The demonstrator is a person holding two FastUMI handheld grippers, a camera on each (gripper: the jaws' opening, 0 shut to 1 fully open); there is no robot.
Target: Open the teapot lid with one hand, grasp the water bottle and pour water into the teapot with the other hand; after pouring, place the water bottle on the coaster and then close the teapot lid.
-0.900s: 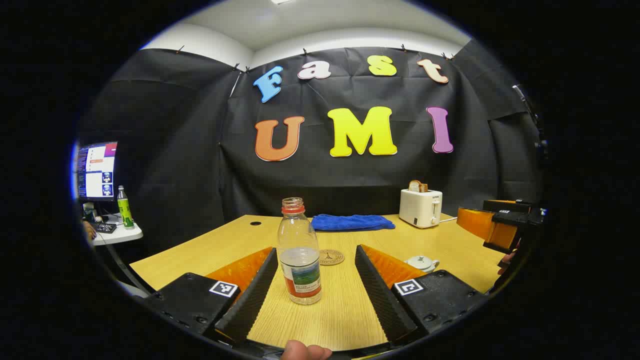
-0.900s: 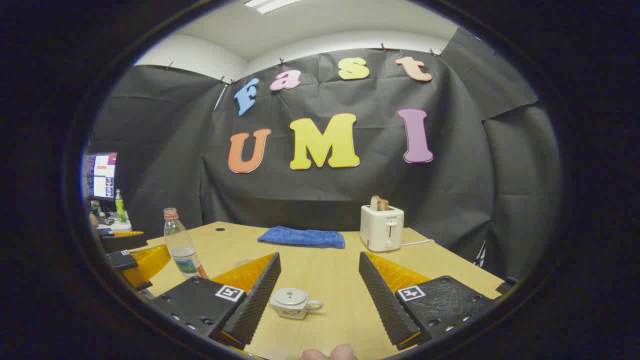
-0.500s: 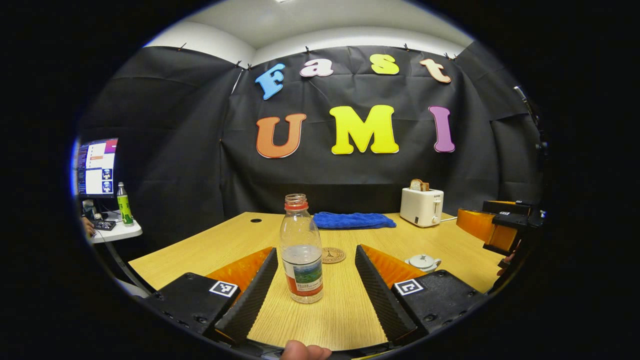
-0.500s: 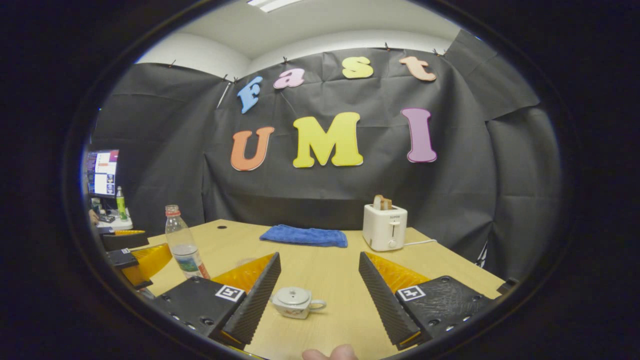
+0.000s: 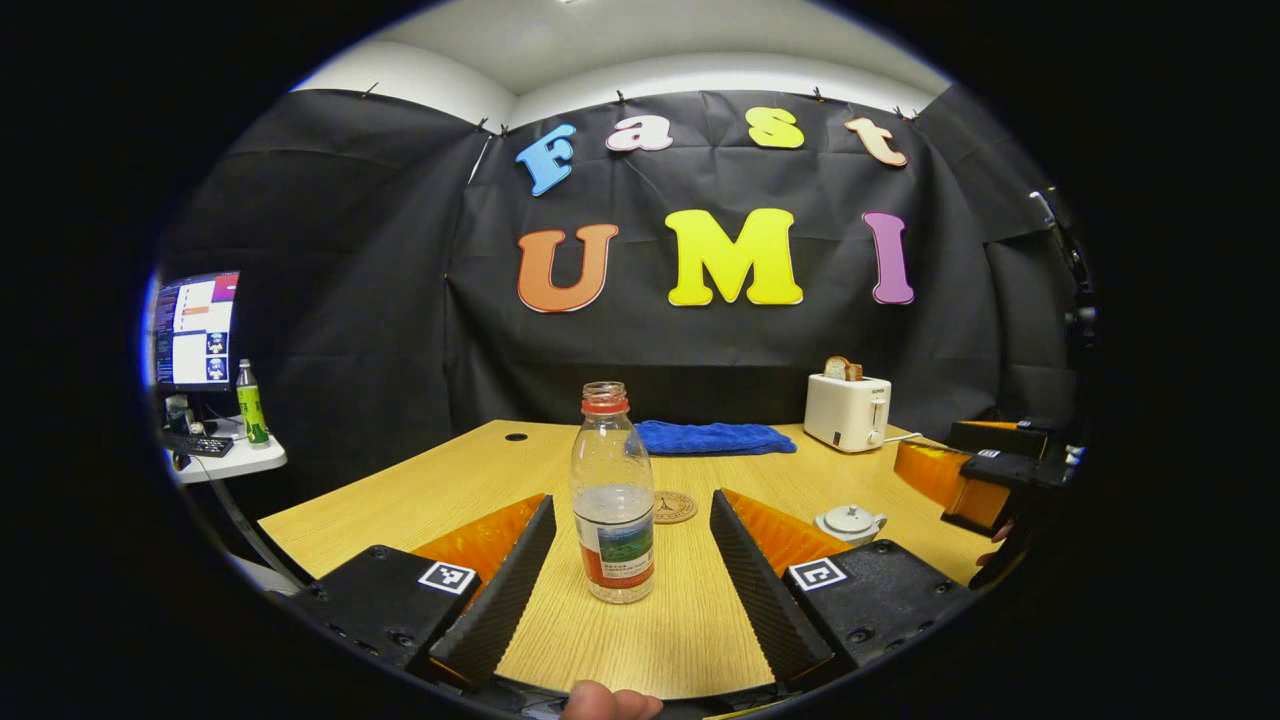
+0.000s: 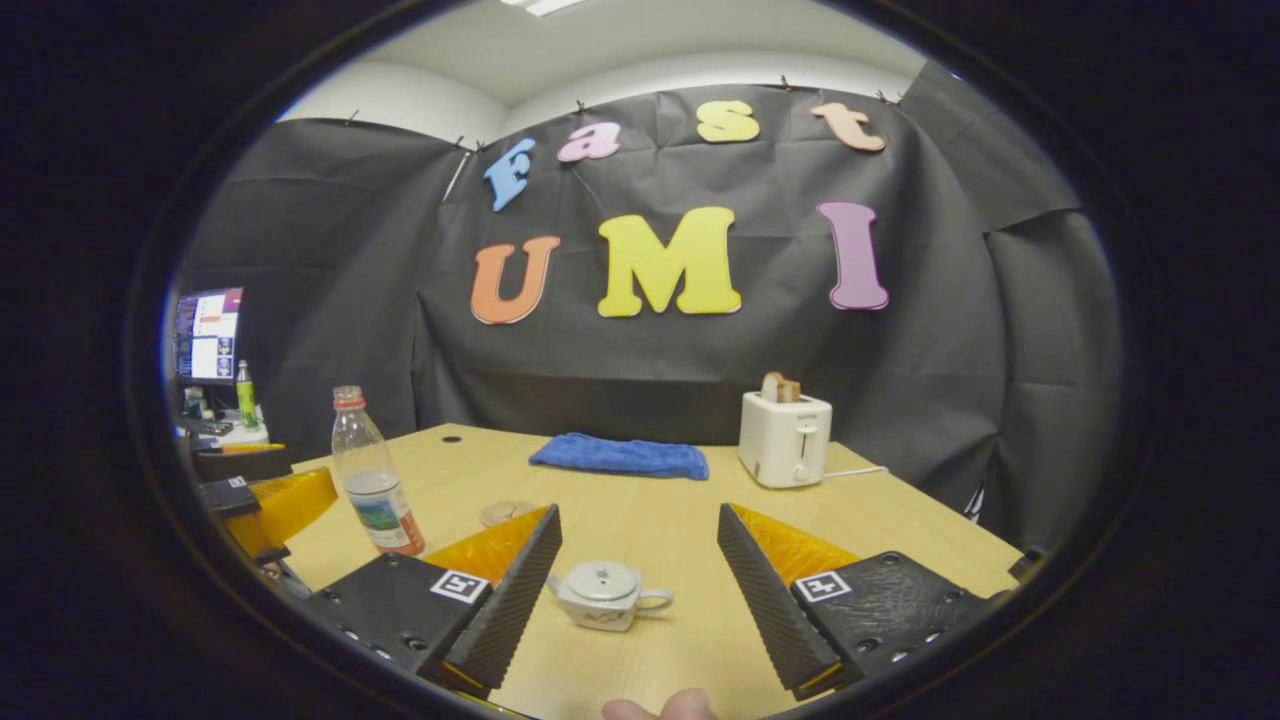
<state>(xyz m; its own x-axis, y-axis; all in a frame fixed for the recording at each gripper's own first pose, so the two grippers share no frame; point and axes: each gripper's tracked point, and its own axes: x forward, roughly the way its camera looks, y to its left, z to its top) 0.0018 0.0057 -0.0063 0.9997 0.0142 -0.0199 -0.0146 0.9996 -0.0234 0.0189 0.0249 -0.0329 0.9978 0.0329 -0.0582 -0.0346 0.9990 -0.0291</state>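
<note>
A clear water bottle [image 5: 612, 500] with a red neck ring, no cap and a little water stands upright on the wooden table [image 5: 440, 490]. My left gripper [image 5: 630, 570] is open, its fingers on either side of the bottle without touching it. Behind the bottle lies a round coaster [image 5: 674, 506]. A small white teapot [image 6: 607, 592] with its lid on sits between the fingers of my open right gripper [image 6: 640, 590], nearer the left one. The teapot [image 5: 848, 522] and the right gripper [image 5: 975, 470] also show at the right of the left gripper view. The bottle [image 6: 372, 475] and the left gripper [image 6: 265, 500] appear at the left of the right gripper view.
A blue cloth [image 5: 712, 437] lies at the back of the table, and a white toaster [image 5: 846, 410] with bread stands to its right. A side table with a monitor [image 5: 195, 330] and a green bottle [image 5: 249, 405] is off to the left.
Both grippers have moved slightly forward and shifted. The bottle sits a bit more to the right between the left fingers, and the teapot looks slightly larger and nearer in the right gripper view.
</note>
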